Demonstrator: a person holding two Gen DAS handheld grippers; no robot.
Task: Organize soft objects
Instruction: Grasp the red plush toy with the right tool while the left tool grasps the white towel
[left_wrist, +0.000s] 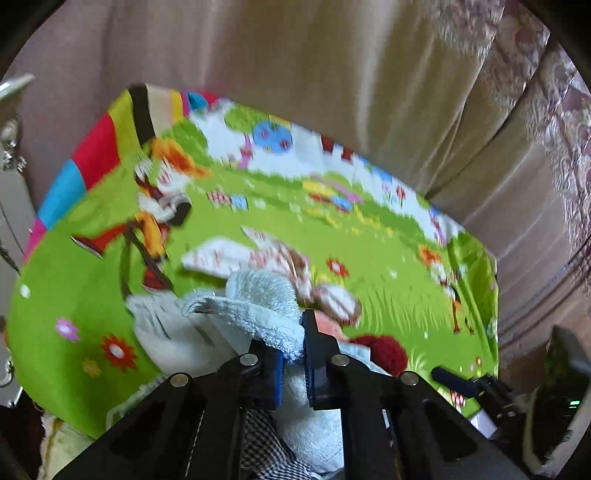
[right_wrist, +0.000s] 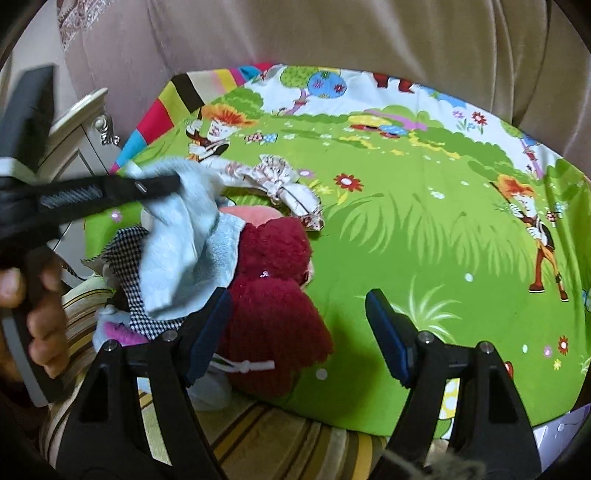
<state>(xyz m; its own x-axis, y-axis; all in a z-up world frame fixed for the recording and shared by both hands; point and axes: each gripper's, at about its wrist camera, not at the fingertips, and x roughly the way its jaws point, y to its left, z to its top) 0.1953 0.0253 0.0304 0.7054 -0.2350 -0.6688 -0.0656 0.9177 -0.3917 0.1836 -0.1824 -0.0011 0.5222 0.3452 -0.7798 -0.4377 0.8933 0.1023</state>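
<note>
A bright green cartoon play mat (right_wrist: 424, 240) lies spread over a striped cushion, with a beige sofa back (right_wrist: 332, 33) rising behind it; the pile of soft things sits at the mat's near left corner. The left gripper (left_wrist: 293, 350) is clamped on a pale blue towel (left_wrist: 258, 306), the fluffy cloth pinched between its blue pads and lifted off the heap; in the right wrist view the same towel (right_wrist: 184, 236) hangs in loose folds below that gripper, draping over a black-and-white checked cloth (right_wrist: 129, 258). The right gripper (right_wrist: 299, 328) is wide apart and holds nothing; its left finger stands just beside a dark red woolly piece (right_wrist: 273, 295), which rests on the mat near a floral cloth (right_wrist: 284, 184) and something pink.

By the look of it this is the picking-out step: one item pulled from the jumble, not yet laid down. The next move would call for carrying the towel clear of the heap to open mat; the free gripper could take a hanging corner so it spreads flat. The towel looks thick, limp and ready to sag, so one pinch won't keep it tidy.
</note>
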